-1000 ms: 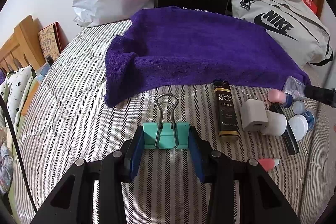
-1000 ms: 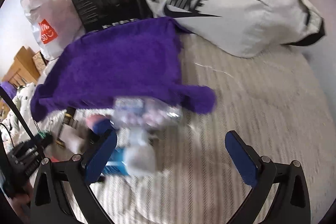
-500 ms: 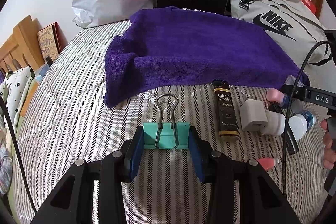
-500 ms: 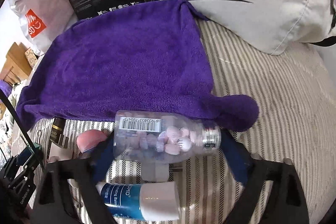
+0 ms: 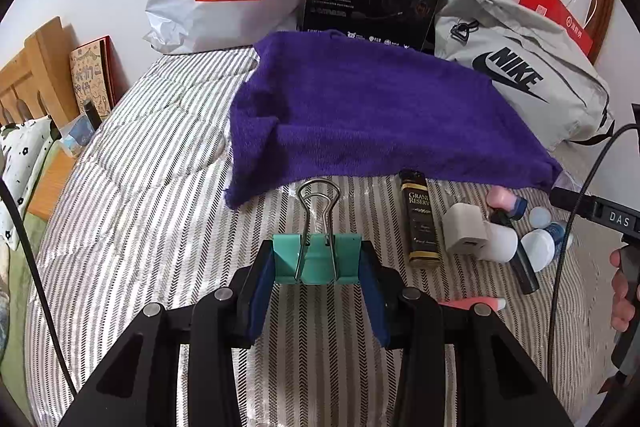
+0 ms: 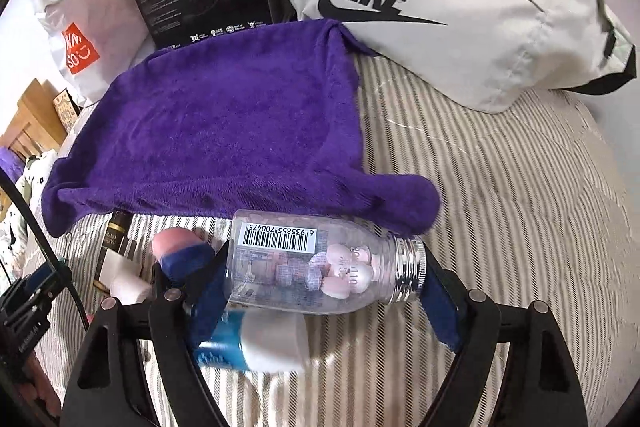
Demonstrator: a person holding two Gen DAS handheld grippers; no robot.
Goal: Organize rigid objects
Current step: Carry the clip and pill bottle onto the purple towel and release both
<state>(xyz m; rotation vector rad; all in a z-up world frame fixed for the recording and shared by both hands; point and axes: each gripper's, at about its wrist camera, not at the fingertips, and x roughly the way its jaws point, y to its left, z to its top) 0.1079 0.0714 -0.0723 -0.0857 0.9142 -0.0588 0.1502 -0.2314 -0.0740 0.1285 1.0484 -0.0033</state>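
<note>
Clear glossy plastic bottle [image 6: 316, 267]; fuzzy purple cloth towel [image 6: 224, 131].

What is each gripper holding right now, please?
Left gripper: shut on the binder clip.
Right gripper: jaws just closing, shut on the clear bottle.

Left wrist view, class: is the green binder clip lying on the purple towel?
No: the green binder clip sits between the left gripper's pads, over the striped bedding, short of the purple towel.

Left claw [image 5: 317, 263] grips a teal binder clip [image 5: 316, 259] above the striped bedcover [image 5: 140, 187].
</note>
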